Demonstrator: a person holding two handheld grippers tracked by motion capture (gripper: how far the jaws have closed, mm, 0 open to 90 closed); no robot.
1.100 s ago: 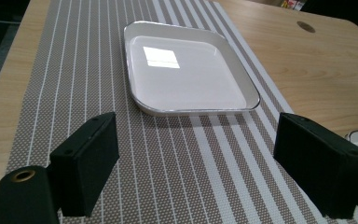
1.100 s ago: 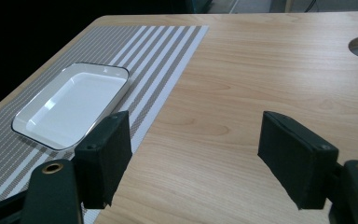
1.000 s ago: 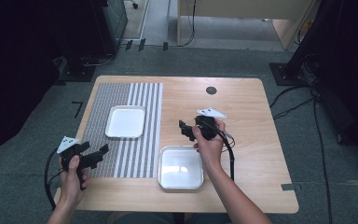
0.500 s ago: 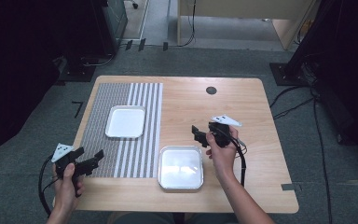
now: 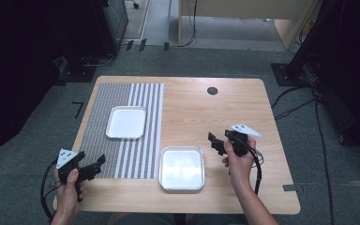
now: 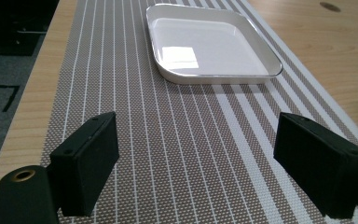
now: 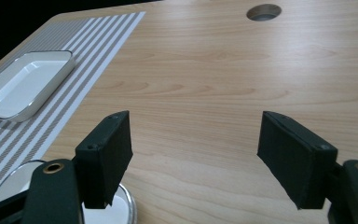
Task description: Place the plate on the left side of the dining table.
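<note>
**Two trays, both tongs empty**

A wooden table (image 5: 225, 112) carries a striped mat (image 5: 122, 140). One white tray (image 5: 126, 122) sits on it; another (image 5: 182, 168) lies beside its near corner. Left tongs (image 5: 98, 163) and right tongs (image 5: 214, 143) gape apart, holding nothing.

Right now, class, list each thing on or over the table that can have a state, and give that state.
Far tray: empty, flat on the striped mat.
Near tray: empty, on bare table beside the mat.
Left gripper: open, holding nothing.
Right gripper: open, holding nothing.
</note>
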